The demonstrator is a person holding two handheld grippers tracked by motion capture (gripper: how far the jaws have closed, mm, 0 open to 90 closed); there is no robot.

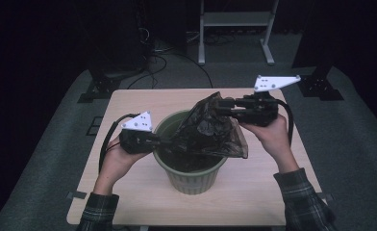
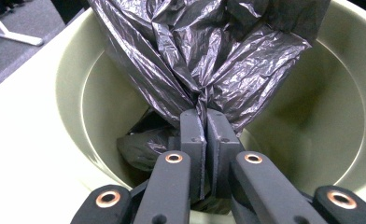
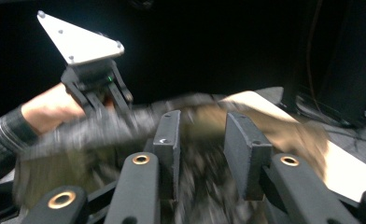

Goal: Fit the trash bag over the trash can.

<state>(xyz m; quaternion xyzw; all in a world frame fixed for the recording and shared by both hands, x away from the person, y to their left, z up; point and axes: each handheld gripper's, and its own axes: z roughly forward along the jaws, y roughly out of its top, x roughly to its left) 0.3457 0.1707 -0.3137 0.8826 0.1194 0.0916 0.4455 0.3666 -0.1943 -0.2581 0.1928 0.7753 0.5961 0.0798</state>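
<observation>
Over the green bin (image 1: 191, 168) on the table (image 1: 129, 103) | dark plastic bag (image 1: 210, 130) stretched across the bin's mouth | left gripper (image 1: 158, 141) pinches the bag's bunched edge | right gripper (image 1: 223, 108) jaws parted, blurred bag between them, pads off it.

You work in a dark lab or recording studio: bare desk (image 1: 129, 103), grey carpet (image 1: 47, 159), cables (image 1: 155, 60) and metal stand (image 1: 234, 29) at upper centre.

My left gripper (image 2: 204, 122) pinches a gathered fold of the black bag (image 2: 204, 51). The bag hangs over the open green bin (image 2: 78, 112).
</observation>
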